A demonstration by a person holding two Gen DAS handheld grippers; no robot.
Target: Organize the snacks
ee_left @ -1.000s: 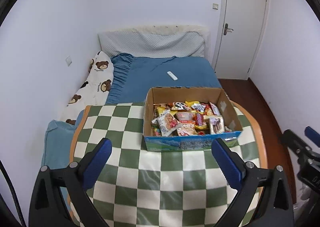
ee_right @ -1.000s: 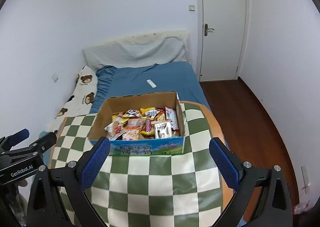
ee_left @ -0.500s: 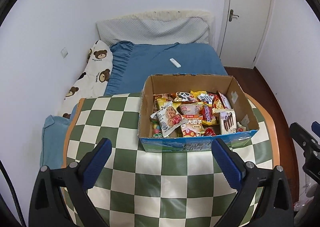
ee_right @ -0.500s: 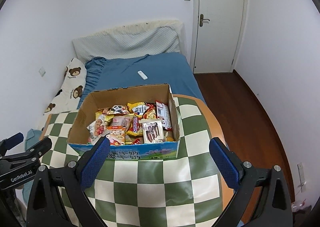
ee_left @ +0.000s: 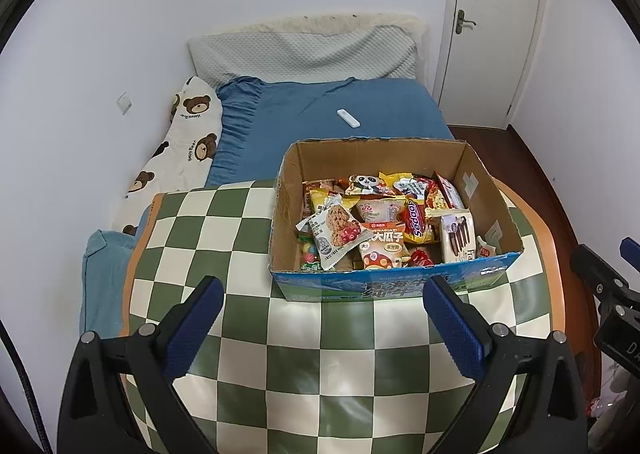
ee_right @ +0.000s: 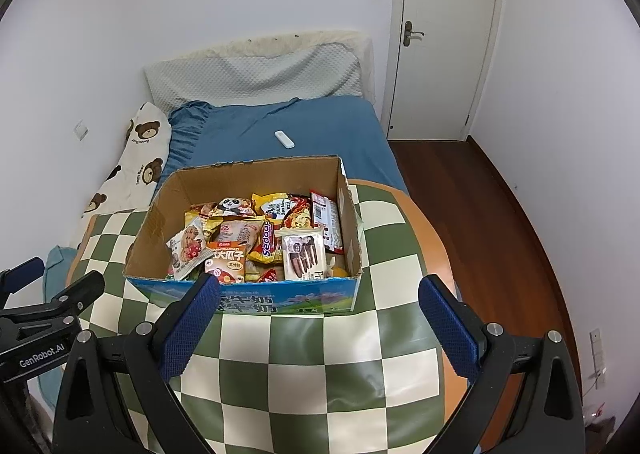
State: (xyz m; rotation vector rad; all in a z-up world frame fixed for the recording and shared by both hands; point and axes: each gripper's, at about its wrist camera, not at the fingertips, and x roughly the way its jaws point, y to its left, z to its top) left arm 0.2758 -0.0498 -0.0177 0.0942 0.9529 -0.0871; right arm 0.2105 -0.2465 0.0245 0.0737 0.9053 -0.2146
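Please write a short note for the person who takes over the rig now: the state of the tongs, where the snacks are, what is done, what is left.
Left tongs: open, empty, above the checkered cloth, just short of the box.
Right tongs: open, empty, also short of the box, its left fingertip in front of the box's near wall.
Snacks: all loose in a mixed pile inside the box, at the far right part of the table.
Done: nothing sorted; no snack lies outside the box.
Left: take the packets out and group them. The cloth left of the box looks like the likely place.
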